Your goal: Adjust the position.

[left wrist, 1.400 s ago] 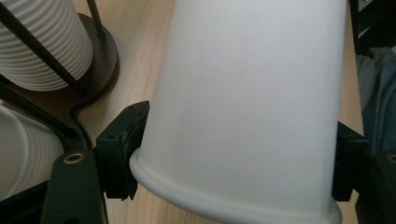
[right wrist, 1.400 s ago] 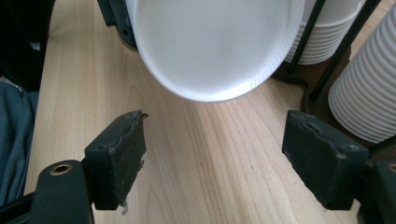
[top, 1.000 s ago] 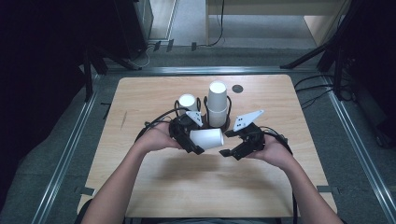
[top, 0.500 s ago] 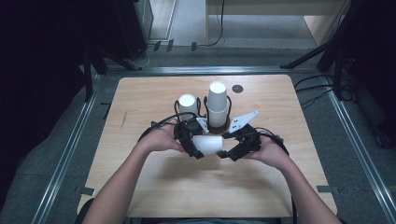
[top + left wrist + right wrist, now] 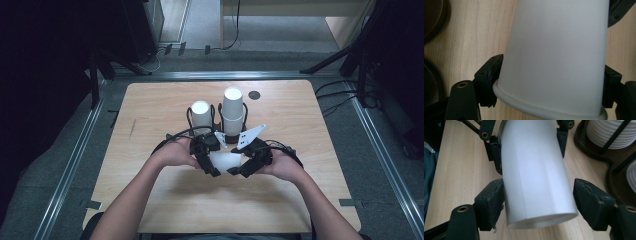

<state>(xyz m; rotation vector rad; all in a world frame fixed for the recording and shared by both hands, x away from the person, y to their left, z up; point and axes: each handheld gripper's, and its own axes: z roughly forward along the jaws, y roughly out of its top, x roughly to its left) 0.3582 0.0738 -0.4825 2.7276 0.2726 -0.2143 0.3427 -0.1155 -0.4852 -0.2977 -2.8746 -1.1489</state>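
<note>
A white paper cup (image 5: 225, 161) lies on its side just above the wooden table (image 5: 150, 110), between both hands. My left gripper (image 5: 214, 161) is shut on it near the rim; in the left gripper view both pads (image 5: 489, 75) press the cup (image 5: 554, 57) just above its rolled rim. My right gripper (image 5: 240, 162) straddles the cup's base end. Its jaws have just been closing around the cup (image 5: 534, 165). In the right gripper view one pad (image 5: 491, 200) touches the wall, the other stands a sliver off, so the right gripper (image 5: 541, 201) is still open.
Two stacks of white cups stand upside down in black wire holders behind the hands, a short stack (image 5: 201, 115) and a taller stack (image 5: 233, 107). Their ribbed sides (image 5: 606, 132) sit close at the right gripper view's top right. A dark round spot (image 5: 254, 95) marks the far table.
The cup and both grippers have drifted a little toward the table's near edge. The right gripper's jaws have narrowed around the cup's base end.
</note>
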